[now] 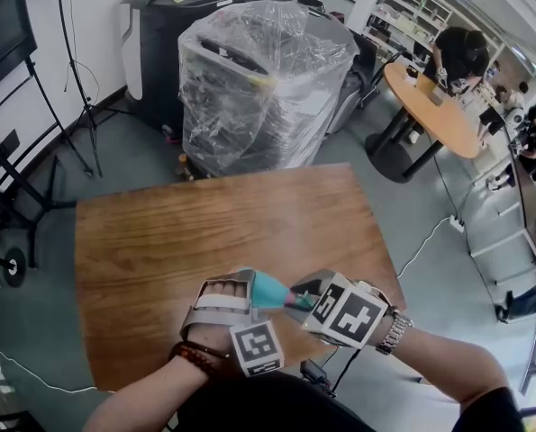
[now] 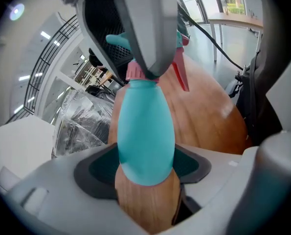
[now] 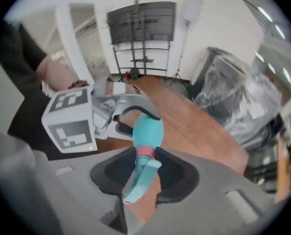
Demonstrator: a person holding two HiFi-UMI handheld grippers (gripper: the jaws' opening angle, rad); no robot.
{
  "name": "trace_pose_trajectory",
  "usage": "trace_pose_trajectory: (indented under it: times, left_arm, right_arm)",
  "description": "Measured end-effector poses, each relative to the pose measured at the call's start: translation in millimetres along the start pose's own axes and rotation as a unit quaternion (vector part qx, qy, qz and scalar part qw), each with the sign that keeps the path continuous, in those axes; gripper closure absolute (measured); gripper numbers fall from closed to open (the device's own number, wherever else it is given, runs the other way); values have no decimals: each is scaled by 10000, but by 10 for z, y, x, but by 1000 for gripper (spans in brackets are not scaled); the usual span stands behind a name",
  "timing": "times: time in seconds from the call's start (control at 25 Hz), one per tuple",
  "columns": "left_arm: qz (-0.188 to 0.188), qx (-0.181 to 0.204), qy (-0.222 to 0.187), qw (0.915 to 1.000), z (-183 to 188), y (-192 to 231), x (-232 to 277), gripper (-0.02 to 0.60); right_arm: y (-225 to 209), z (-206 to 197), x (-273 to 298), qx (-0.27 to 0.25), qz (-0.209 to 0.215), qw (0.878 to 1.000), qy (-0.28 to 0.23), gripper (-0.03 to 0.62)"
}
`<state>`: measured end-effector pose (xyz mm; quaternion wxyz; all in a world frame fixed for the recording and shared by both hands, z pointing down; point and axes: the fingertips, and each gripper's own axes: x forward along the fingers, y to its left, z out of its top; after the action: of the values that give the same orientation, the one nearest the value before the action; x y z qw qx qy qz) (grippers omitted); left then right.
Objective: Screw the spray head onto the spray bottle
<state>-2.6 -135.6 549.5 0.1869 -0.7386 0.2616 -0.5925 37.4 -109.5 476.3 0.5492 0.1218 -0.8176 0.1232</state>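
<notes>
An open lab or office workspace: a wooden table stands near on a grey floor, a plastic-wrapped machine behind it, tripod stands far left, and shelves and a round table with a seated person far right.

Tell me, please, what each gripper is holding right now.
Left gripper: closed on the spray bottle.
Right gripper: closed on the spray head.

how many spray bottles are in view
1: a teal spray bottle held above the wooden table, left gripper on its body, right gripper on its spray head. No other shows; one could be hidden.
</notes>
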Motion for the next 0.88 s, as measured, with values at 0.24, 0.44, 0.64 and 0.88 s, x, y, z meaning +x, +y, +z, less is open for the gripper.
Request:
trace_pose_trajectory:
  times: [0.24,0.44,0.64,0.88]
  left_arm:
    - [283,317,-8,9991,-25,-2,-13,222]
    - [-63,18,-170,9998,19,-138,44,221]
    - [-569,-447,-371,9967,12,-268,74,220]
    - [-1307,-919,-789,9840,-33,-339,80,218]
  right_arm:
    - [-19,-78,66,3575,1793,9140,-678,476]
    - [-34,-102,113,4239,1948,8788,-1006,473]
    - [-101,72,-102,3773,1819,8935,-1621,373]
    - [-135,286,-754,771,550,9632,-2516,352]
